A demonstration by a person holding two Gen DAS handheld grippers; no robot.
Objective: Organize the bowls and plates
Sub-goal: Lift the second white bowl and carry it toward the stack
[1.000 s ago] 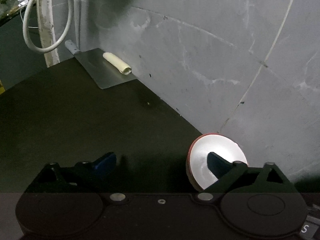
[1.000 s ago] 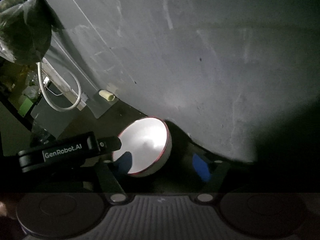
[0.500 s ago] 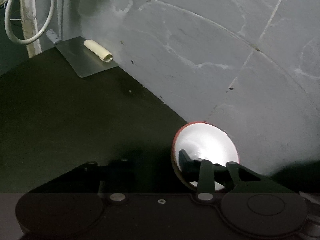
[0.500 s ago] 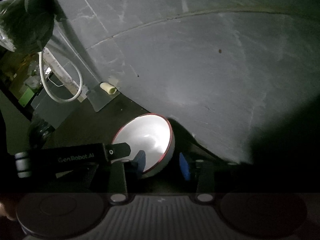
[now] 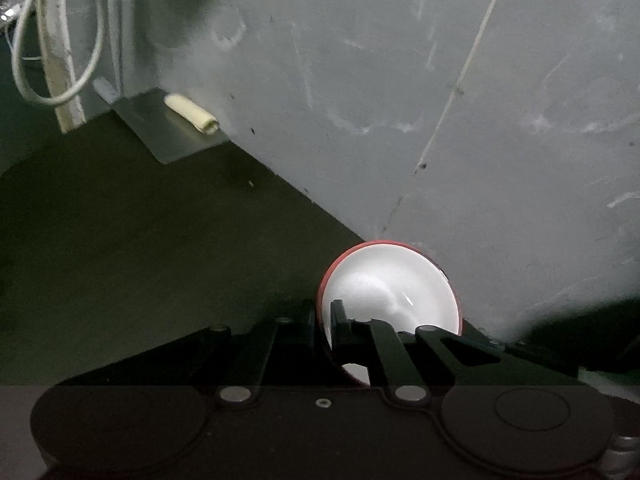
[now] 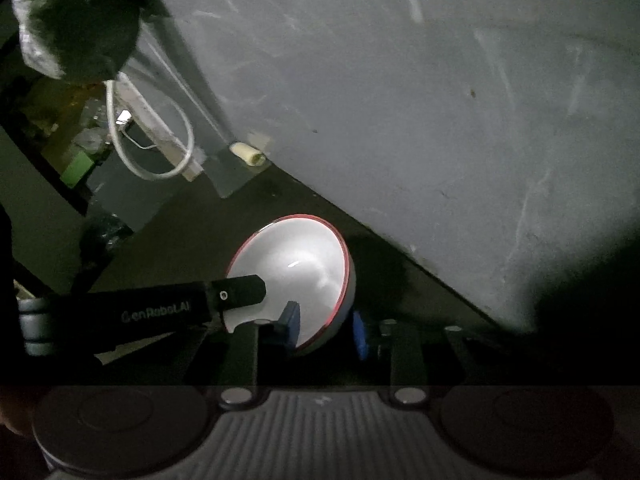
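both claws point(image 5: 326, 322) point(image 6: 324, 330) newly clamped on bowl point(image 6: 296, 268)

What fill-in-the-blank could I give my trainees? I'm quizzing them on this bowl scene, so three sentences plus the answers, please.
1. The bowl is white inside with a ___ edge.
2. The left gripper is shut on the bowl's ___.
3. The cream roll lies on a metal sheet that sits against the grey ___.

Missing words: red; rim; wall.
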